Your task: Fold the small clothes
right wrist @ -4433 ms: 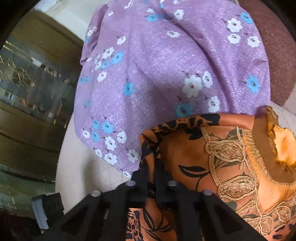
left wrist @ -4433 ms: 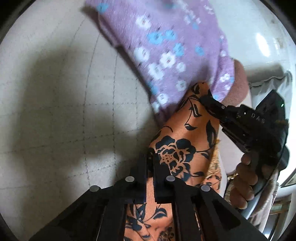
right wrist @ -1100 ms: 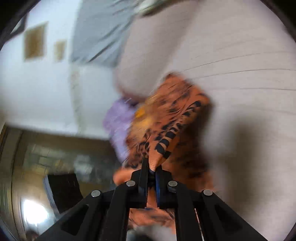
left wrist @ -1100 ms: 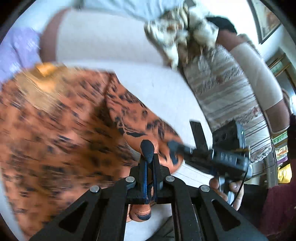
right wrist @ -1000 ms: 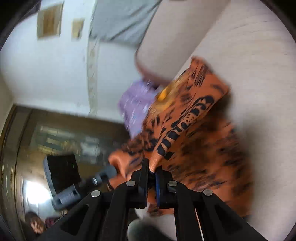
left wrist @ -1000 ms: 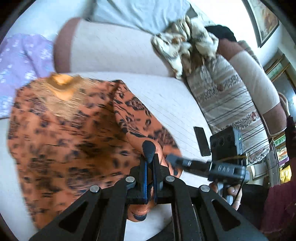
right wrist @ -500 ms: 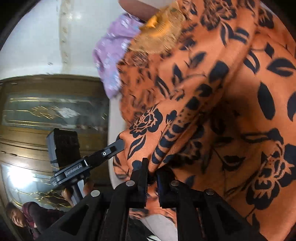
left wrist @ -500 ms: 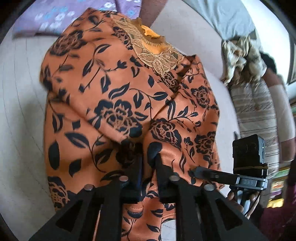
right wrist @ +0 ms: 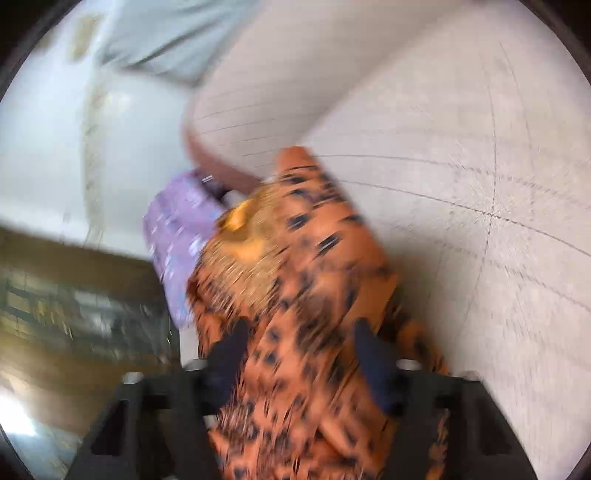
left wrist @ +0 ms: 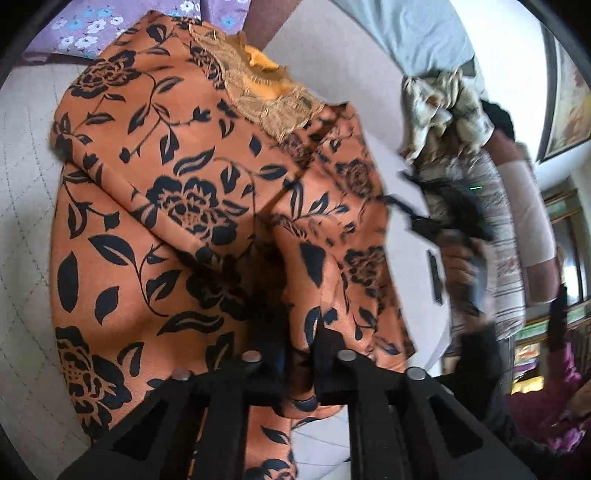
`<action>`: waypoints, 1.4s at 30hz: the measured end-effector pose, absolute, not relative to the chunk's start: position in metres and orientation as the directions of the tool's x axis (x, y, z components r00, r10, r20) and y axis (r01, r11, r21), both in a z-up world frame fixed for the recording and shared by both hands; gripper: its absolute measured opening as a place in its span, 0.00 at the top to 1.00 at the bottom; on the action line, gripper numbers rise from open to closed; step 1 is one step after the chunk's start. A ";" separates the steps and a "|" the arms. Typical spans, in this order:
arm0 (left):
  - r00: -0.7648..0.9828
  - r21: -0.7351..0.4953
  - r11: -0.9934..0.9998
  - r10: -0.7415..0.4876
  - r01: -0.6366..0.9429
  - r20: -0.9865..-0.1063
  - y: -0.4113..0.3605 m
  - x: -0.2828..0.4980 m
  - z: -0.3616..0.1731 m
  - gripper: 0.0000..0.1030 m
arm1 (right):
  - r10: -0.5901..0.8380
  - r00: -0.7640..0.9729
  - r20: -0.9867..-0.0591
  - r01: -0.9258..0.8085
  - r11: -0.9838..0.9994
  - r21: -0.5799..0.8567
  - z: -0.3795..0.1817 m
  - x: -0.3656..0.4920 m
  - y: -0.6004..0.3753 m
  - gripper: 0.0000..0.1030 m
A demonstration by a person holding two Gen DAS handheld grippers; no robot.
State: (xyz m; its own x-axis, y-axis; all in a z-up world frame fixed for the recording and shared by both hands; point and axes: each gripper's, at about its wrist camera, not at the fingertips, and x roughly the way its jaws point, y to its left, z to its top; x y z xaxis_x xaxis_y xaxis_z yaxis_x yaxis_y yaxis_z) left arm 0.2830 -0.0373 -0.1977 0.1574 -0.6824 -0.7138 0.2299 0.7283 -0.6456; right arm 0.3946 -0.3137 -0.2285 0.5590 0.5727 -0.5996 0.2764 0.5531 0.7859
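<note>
Since half a second back: right gripper [right wrist: 299, 347] has let go — its jaws have just been opening and now stand apart, with the orange floral top [left wrist: 177, 206] under and between them but not pinched. That view is badly motion-blurred, so finer contact there I cannot tell. From the left wrist view the right gripper [left wrist: 410, 206] has swung off the hem to beyond the top's right edge, smeared, with the person's hand [left wrist: 458, 269] under it.

Left gripper [left wrist: 299, 354] — jaws together, clamped on a fold of the orange top's lower edge, right at the fingertips. It opened briefly and closed again on the cloth within the last second.

Orange top lies spread on the pale quilted sofa seat [left wrist: 22, 192], ahead of the left gripper, gold lace neckline [left wrist: 258, 96] at the far end. Both side panels are folded inward, meeting along a seam running away from the left jaws.

Purple flowered garment [left wrist: 88, 26] sits past the neckline, far left, touching or just beside the top's far edge. Crumpled cream patterned cloth [left wrist: 439, 110] is on the sofa far right, well apart from the top. Striped cushion [left wrist: 498, 236] lies behind the right gripper.
</note>
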 end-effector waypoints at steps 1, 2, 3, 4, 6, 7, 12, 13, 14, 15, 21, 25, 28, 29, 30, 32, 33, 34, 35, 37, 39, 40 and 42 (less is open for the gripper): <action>0.170 -0.647 0.726 -0.686 0.232 -0.708 -0.034 0.282 -0.192 0.95 | 0.589 0.555 -0.588 0.308 0.511 0.803 -0.245 0.404 -0.322 0.48; 0.182 -0.656 0.716 -0.696 0.236 -0.694 -0.031 0.282 -0.186 0.95 | 0.591 0.553 -0.588 0.325 0.497 0.805 -0.252 0.407 -0.323 0.51; 0.182 -0.675 0.697 -0.716 0.241 -0.674 -0.027 0.282 -0.180 0.96 | 0.582 0.553 -0.596 0.342 0.494 0.799 -0.259 0.407 -0.324 0.51; 0.182 -0.691 0.682 -0.731 0.238 -0.658 -0.023 0.282 -0.173 0.96 | 0.580 0.567 -0.585 0.337 0.484 0.807 -0.262 0.404 -0.326 0.53; 0.202 -0.707 0.662 -0.749 0.248 -0.631 -0.015 0.283 -0.160 0.96 | 0.586 0.580 -0.566 0.332 0.464 0.821 -0.260 0.400 -0.331 0.53; 0.212 -0.704 0.663 -0.749 0.254 -0.628 -0.012 0.284 -0.154 0.96 | 0.583 0.585 -0.564 0.328 0.466 0.822 -0.256 0.398 -0.334 0.53; 0.198 -0.704 0.677 -0.736 0.215 -0.648 0.000 0.289 -0.162 0.96 | 0.566 0.579 -0.587 0.337 0.490 0.804 -0.255 0.395 -0.337 0.52; 0.195 -0.702 0.682 -0.732 0.205 -0.653 0.001 0.289 -0.164 0.96 | 0.583 0.570 -0.578 0.341 0.472 0.813 -0.264 0.401 -0.335 0.52; 0.188 -0.708 0.680 -0.734 0.191 -0.653 0.003 0.290 -0.166 0.96 | 0.602 0.553 -0.576 0.344 0.464 0.816 -0.271 0.407 -0.329 0.52; 0.185 -0.717 0.674 -0.738 0.175 -0.649 0.007 0.290 -0.165 0.96 | 0.615 0.539 -0.576 0.347 0.460 0.817 -0.277 0.411 -0.324 0.54; 0.234 -0.623 0.773 -0.632 0.121 -0.739 0.032 0.293 -0.164 0.95 | 0.554 0.605 -0.573 0.294 0.513 0.806 -0.250 0.409 -0.307 0.82; 0.158 -0.372 0.924 -0.382 0.085 -0.911 0.021 0.303 -0.203 0.61 | 0.574 0.562 -0.595 0.324 0.509 0.797 -0.264 0.414 -0.300 0.80; 0.137 -0.349 0.916 -0.378 0.197 -0.916 -0.001 0.295 -0.176 0.57 | 0.583 0.569 -0.580 0.304 0.505 0.807 -0.251 0.406 -0.304 0.76; 0.152 -0.349 0.909 -0.387 0.226 -0.910 -0.008 0.294 -0.161 0.55 | 0.587 0.576 -0.570 0.293 0.503 0.813 -0.247 0.403 -0.306 0.75; 0.186 -0.343 0.898 -0.400 0.275 -0.898 -0.020 0.294 -0.138 0.46 | 0.590 0.574 -0.568 0.287 0.505 0.814 -0.244 0.401 -0.308 0.75; 0.255 -0.333 0.874 -0.432 0.353 -0.865 -0.049 0.302 -0.096 0.29 | 0.620 0.568 -0.541 0.271 0.480 0.834 -0.244 0.401 -0.310 0.75; 0.283 -0.327 0.861 -0.450 0.390 -0.847 -0.070 0.312 -0.076 0.21 | 0.639 0.563 -0.523 0.266 0.459 0.848 -0.247 0.404 -0.310 0.75; 0.289 -0.325 0.846 -0.465 0.422 -0.837 -0.092 0.326 -0.063 0.17 | 0.641 0.560 -0.525 0.275 0.454 0.847 -0.251 0.406 -0.310 0.75; 0.275 -0.323 0.827 -0.478 0.459 -0.834 -0.119 0.345 -0.053 0.17 | 0.641 0.559 -0.526 0.280 0.452 0.847 -0.253 0.407 -0.310 0.75; 0.220 -0.352 0.790 -0.511 0.503 -0.831 -0.159 0.377 -0.051 0.17 | 0.650 0.555 -0.519 0.293 0.432 0.853 -0.261 0.411 -0.308 0.75; 0.152 -0.343 0.790 -0.475 0.508 -0.867 -0.206 0.420 -0.059 0.17 | 0.657 0.560 -0.504 0.306 0.402 0.863 -0.265 0.411 -0.309 0.75; 0.164 -0.317 0.798 -0.454 0.513 -0.876 -0.222 0.435 -0.062 0.17 | 0.662 0.558 -0.500 0.324 0.381 0.866 -0.267 0.409 -0.311 0.73; 0.232 -0.215 0.820 -0.384 0.530 -0.894 -0.253 0.465 -0.075 0.17 | 0.671 0.567 -0.477 0.335 0.341 0.878 -0.269 0.407 -0.317 0.66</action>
